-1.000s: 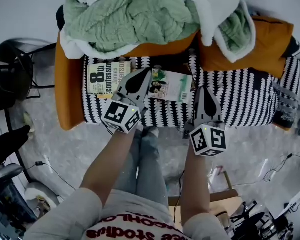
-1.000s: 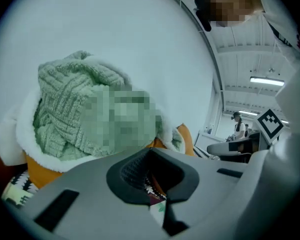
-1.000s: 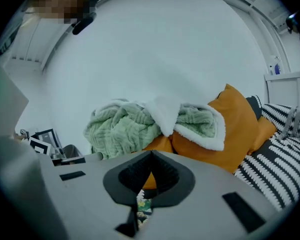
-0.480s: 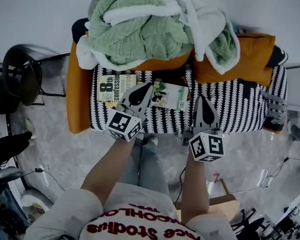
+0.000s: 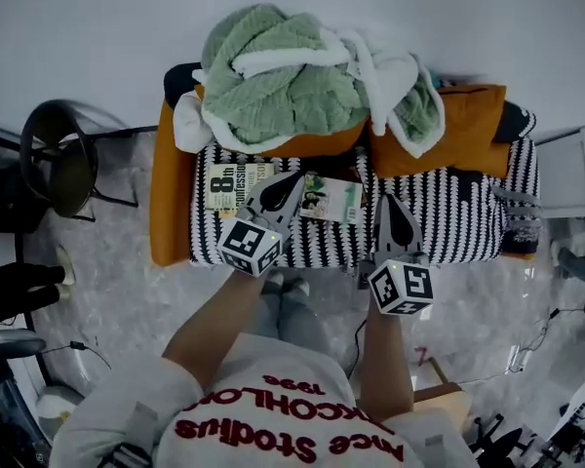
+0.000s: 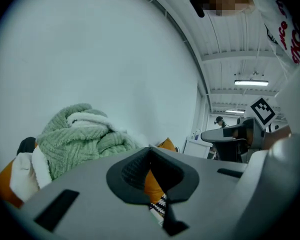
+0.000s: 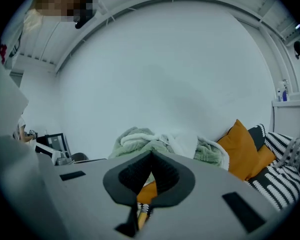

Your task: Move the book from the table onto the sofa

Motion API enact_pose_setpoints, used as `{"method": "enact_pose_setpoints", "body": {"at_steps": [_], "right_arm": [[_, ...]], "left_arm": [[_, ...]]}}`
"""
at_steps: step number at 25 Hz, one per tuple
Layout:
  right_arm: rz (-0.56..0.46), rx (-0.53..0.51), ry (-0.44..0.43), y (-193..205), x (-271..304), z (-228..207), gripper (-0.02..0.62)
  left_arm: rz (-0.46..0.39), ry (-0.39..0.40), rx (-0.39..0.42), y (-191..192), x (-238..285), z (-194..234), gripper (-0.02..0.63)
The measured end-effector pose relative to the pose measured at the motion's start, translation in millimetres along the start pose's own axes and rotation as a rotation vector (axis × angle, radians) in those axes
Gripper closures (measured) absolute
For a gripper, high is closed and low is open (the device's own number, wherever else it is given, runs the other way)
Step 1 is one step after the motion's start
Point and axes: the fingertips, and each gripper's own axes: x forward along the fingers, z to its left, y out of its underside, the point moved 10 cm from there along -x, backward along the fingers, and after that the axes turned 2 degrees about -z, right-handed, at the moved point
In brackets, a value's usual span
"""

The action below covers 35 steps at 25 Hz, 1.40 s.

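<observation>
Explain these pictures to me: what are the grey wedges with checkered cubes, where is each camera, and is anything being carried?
A person holds a two-jaw gripper in each hand: left gripper, right gripper; the cubes are part of them. The overhead picture comes from a head camera; the other two look along each gripper's jaws. Both are shut and empty. On the black-and-white patterned seat of the orange sofa lie a yellow-covered paperback and a photo-covered paperback; behind them, a rumpled green knit blanket.

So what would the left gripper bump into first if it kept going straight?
Probably the orange cushion, right next to the green blanket. The left gripper points nearly level towards it, though depth is hard to judge.
</observation>
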Motion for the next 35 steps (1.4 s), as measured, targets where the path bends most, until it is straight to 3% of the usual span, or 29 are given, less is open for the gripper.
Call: {"method": "enact_pose_setpoints", "body": {"at_steps": [11, 26, 31, 35], "right_arm": [[-0.056, -0.046, -0.014, -39, -68, 47, 0.569], [-0.118, -0.065, -0.038, -61, -142, 88, 0.569], [-0.14, -0.069, -0.05, -63, -154, 93, 0.569], [-0.133, -0.049, -0.056, -60, -162, 93, 0.569]], "left_arm": [[-0.028, 0.068, 0.053, -37, -62, -36, 0.589], [-0.056, 0.135, 0.109, -74, -139, -76, 0.589], [-0.066, 0.156, 0.192, -83, -153, -85, 0.589], [-0.09, 0.15, 0.152, -85, -160, -89, 0.589]]}}
